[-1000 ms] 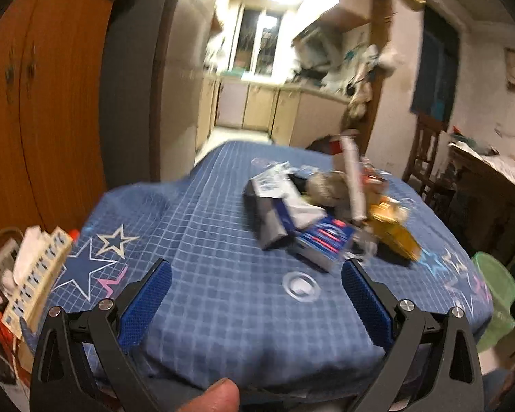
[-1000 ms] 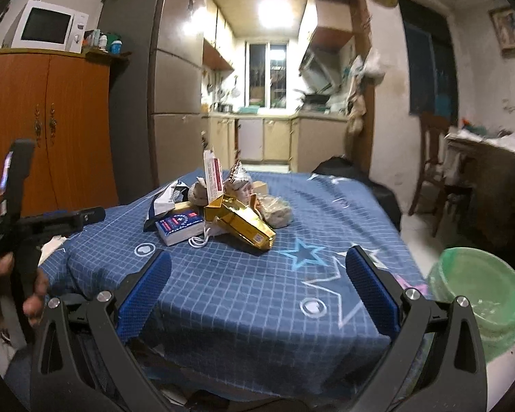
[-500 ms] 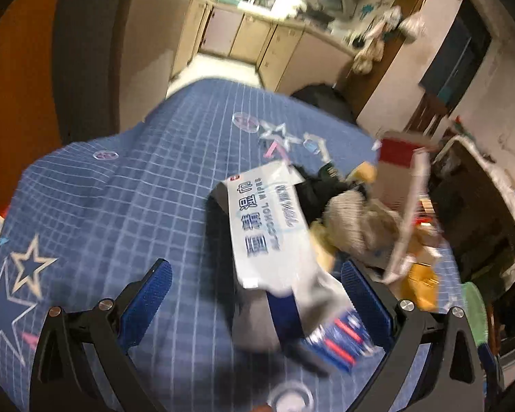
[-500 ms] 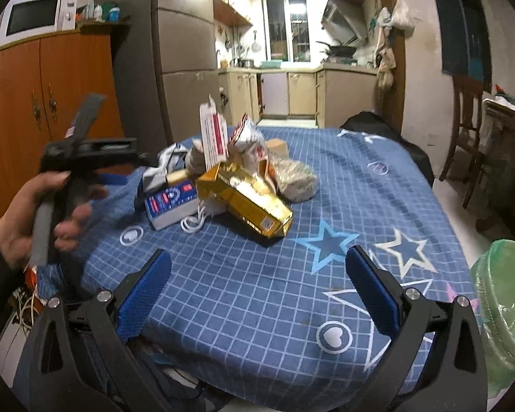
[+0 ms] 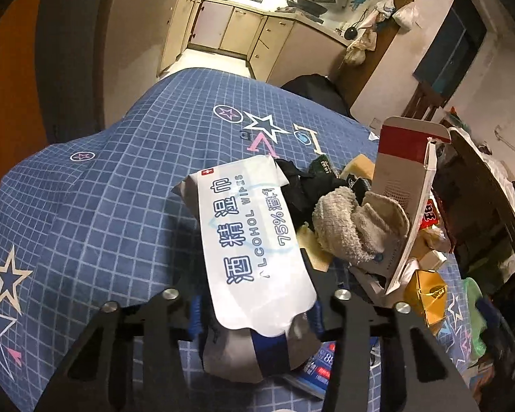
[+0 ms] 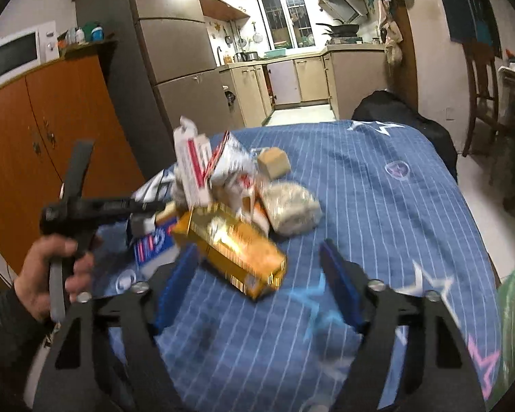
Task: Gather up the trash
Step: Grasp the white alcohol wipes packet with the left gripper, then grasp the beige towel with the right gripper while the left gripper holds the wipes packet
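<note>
A table under a blue checked cloth [image 6: 377, 206] carries a trash heap: gold box [image 6: 237, 250] just ahead of the right claw [image 6: 257, 288], wipes packet [image 5: 254, 240] between the left claw's [image 5: 254, 312] fingers.

A white microwave oven [image 6: 15, 55] sits at the upper left on an orange wooden cabinet [image 6: 44, 144]. Right of it stands a tall grey refrigerator [image 6: 175, 58]. At top centre, cream kitchen cupboards [image 6: 298, 79] run beneath a bright barred window [image 6: 286, 17]. A dark wooden chair [image 6: 480, 89] stands at the right edge. A blue checked tablecloth with star prints [image 5: 103, 178] fills the lower half.
</note>
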Motion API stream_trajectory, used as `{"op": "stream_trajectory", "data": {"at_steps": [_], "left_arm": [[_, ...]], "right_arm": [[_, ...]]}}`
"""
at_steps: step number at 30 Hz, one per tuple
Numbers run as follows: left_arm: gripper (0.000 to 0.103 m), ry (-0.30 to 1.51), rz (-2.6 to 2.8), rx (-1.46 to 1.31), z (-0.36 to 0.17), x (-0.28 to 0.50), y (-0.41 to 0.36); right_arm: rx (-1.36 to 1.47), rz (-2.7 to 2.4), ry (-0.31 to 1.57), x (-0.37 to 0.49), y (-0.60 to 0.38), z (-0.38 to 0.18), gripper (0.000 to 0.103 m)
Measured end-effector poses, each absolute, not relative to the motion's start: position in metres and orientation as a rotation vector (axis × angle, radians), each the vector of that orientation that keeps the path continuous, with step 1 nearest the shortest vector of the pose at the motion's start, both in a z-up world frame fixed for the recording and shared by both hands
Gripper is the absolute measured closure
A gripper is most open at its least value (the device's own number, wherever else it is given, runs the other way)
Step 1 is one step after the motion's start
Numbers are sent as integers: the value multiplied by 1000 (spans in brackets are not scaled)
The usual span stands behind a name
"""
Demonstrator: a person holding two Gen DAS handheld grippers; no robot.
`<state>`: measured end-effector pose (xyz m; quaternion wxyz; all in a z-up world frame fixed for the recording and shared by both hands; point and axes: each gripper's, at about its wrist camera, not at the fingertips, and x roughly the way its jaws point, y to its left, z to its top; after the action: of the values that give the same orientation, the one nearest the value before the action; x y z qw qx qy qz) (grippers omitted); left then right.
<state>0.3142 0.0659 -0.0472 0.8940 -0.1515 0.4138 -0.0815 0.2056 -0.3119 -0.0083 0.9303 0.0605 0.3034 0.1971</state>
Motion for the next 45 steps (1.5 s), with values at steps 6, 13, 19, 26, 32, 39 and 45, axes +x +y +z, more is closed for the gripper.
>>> {"op": "stream_trajectory", "data": {"at_steps": [6, 13, 19, 26, 32, 39, 45], "left_arm": [[61, 859, -188, -357, -51, 311, 79], [63, 836, -159, -329, -48, 295, 90], [65, 829, -103, -334, -46, 282, 106], [65, 838, -69, -362, -49, 275, 133], [65, 833, -92, -377, -49, 272, 140], [65, 832, -77, -388, -46, 266, 147], [65, 827, -74, -383, -42, 260, 145]], "right_arm": [[92, 472, 627, 241, -292, 10, 46], [67, 570, 614, 256, -249, 26, 48], [33, 704, 639, 244, -199, 29, 60], [-39, 605, 774, 277, -162, -1, 60], [-143, 506, 803, 304, -143, -16, 60], [-241, 440, 844, 320, -124, -31, 60], [-218, 455, 815, 314, -130, -27, 87]]}}
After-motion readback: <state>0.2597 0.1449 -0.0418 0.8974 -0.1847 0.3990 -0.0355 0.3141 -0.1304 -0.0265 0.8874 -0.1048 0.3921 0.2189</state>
